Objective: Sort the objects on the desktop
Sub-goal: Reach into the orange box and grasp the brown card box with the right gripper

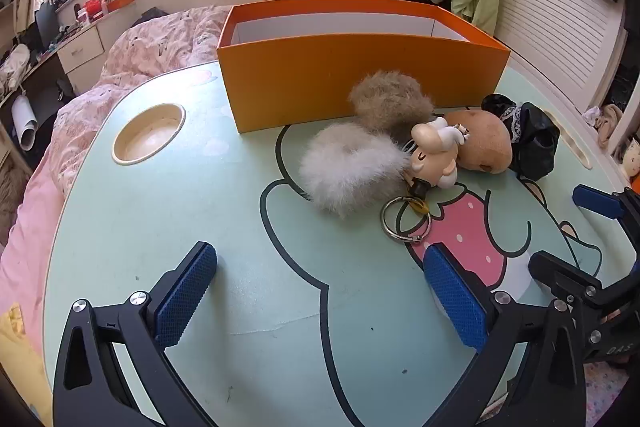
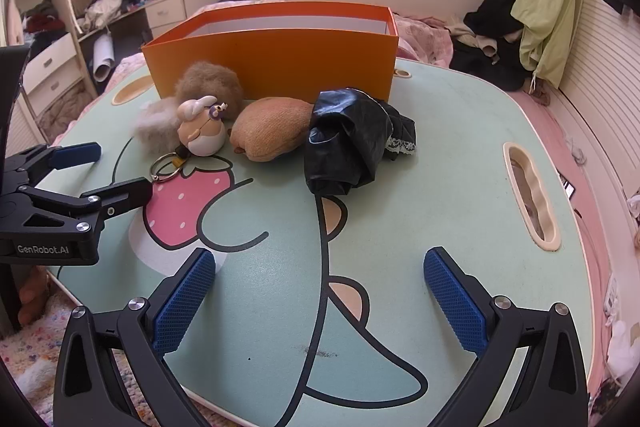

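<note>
Both released and empty: left gripper (image 1: 320,291) and right gripper (image 2: 320,291) above the tabletop (image 1: 160,227), with fluffy pom-poms (image 1: 352,167), figurine keychain (image 1: 432,155) and black pouch (image 2: 352,147) clustered beside the orange box (image 1: 360,67).

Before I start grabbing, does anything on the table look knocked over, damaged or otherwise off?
Nothing looks broken or spilled. The items just sit bunched in front of the orange box: the figurine keychain lies on its side among the two fur pompoms, and the black bag is crumpled. The box looks empty from what shows.
</note>
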A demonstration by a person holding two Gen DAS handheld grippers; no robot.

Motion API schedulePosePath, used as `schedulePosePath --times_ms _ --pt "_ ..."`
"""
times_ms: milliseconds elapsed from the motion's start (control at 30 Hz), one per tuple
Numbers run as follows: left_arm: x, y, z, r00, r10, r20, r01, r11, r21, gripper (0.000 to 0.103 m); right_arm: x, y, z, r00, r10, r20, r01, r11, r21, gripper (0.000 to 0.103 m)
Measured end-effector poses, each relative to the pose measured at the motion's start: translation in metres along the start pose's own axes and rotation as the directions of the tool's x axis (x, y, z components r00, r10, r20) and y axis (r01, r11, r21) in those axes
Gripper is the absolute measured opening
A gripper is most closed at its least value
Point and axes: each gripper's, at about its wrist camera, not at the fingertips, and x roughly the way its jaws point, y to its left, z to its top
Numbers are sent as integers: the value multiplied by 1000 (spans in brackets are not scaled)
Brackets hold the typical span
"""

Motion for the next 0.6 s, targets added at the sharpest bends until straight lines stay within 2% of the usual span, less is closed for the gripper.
schedulePosePath --times_ms 167,200,233,267,400,467,500,533,600 --pt "-1 2 0 1000 -4 2 4 1000 2 103 0 0 0 1000 3 -4 -3 1000 -1 103" --pt "-2 2 0 1000 -6 3 6 1000 2 103 -4 -1 1 1000 9 7 -9 1000 2 98" --pt "-2 2 -1 1000 -7 4 7 1000 3 103 -14 -4 2 998 29 48 -30 1000 2 85" --pt "-5 2 -2 1000 -8 6 8 1000 4 103 -25 -6 5 995 53 83 -53 999 -5 81" --pt "-12 2 1 1000 -10 10 10 1000 8 103 -67 -7 58 982 104 160 -95 994 -59 80" --pt "-15 0 1 1000 -10 11 10 1000 10 103 -74 -7 95 979 138 149 -132 990 -53 78" --pt "-16 1 1 1000 -11 11 11 1000 11 103 -70 -7 114 975 190 118 -186 982 -38 74" --pt "-16 1 1 1000 -12 11 12 1000 11 103 -62 -5 135 960 274 66 -273 962 -13 69" --pt "-17 1 2 1000 -15 11 15 1000 13 103 -36 0 166 904 423 -53 -420 905 61 64"
